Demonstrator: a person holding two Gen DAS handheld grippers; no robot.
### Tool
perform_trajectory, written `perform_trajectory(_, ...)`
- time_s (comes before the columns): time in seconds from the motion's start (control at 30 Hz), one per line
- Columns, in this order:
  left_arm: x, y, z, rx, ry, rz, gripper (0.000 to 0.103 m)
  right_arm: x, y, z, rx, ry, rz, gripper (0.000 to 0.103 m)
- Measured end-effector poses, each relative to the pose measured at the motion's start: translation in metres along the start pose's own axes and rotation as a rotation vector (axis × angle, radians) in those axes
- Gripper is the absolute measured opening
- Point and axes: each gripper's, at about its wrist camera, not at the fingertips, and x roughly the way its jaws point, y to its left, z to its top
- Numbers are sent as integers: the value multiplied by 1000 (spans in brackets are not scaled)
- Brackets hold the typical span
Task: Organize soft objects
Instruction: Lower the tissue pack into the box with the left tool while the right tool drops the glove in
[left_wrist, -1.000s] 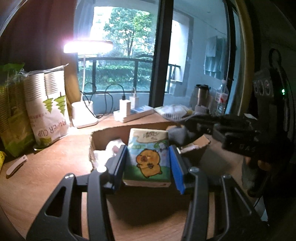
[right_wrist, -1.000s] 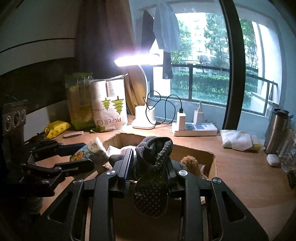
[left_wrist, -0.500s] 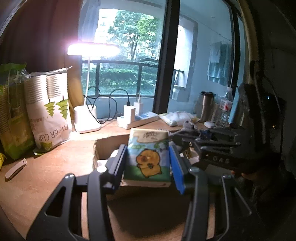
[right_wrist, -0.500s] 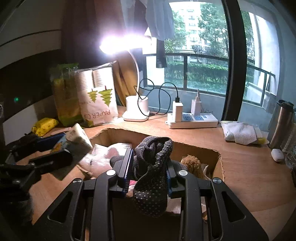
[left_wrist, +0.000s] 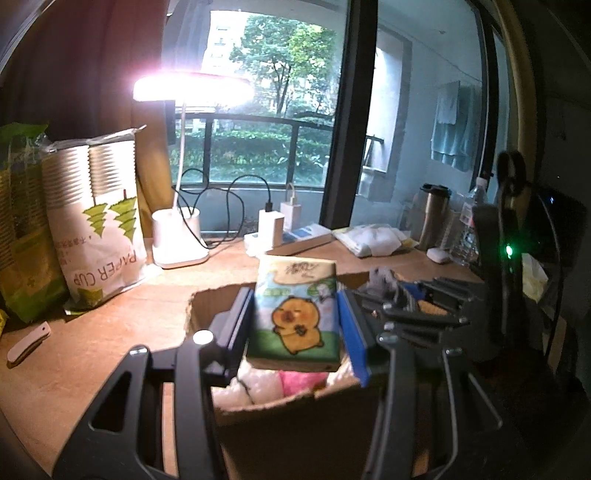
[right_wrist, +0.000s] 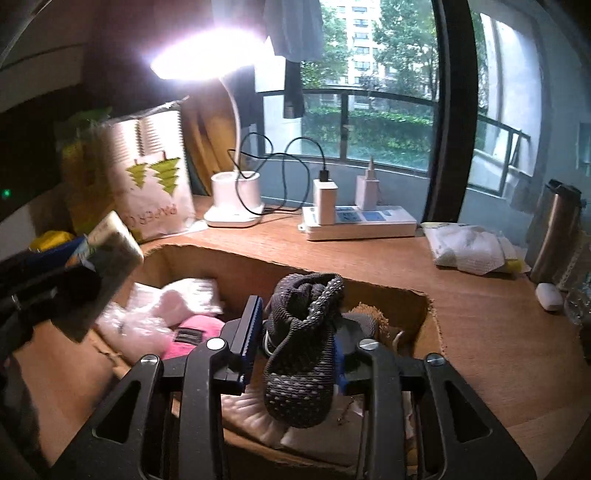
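Left wrist view, centre frame: left gripper (left_wrist: 295, 325) clamps an upright tissue pack (left_wrist: 294, 312) over the cardboard box (left_wrist: 295, 417); white and pink soft items (left_wrist: 266, 384) lie inside.

Right wrist view, lower centre: right gripper (right_wrist: 295, 343), jaws just widening, with a dark knit sock (right_wrist: 303, 343) between them, left pad clear of it. Box holds pink plush (right_wrist: 192, 332) and a brown fuzzy item (right_wrist: 373, 314). Bare wooden desk (right_wrist: 480, 332) at right.
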Motion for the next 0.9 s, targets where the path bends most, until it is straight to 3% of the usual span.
perform_trajectory(0.1,11,-2,2,-9,19,9,48,1,-5,-1,14,-8,-10,60)
perform_trajectory(0.17,18,-1,2,-30,33,10,48,-1,-9,-2,24,-20,-16,64)
perform_trajectory(0.63,43,-12,-9,-43,97,38,51,-22,-24,-13,101,-87,-73,71)
perform_trajectory(0.7,40,-12,-11,-48,95,39,52,-27,-23,-14,106,-89,-85,76)
perform_trajectory(0.77,37,-12,-13,-52,94,43,68,-33,-22,-15,104,-106,-83,79)
perform_trajectory(0.9,24,-16,-16,-53,73,26,73,-49,-17,-19,89,-145,-68,79)
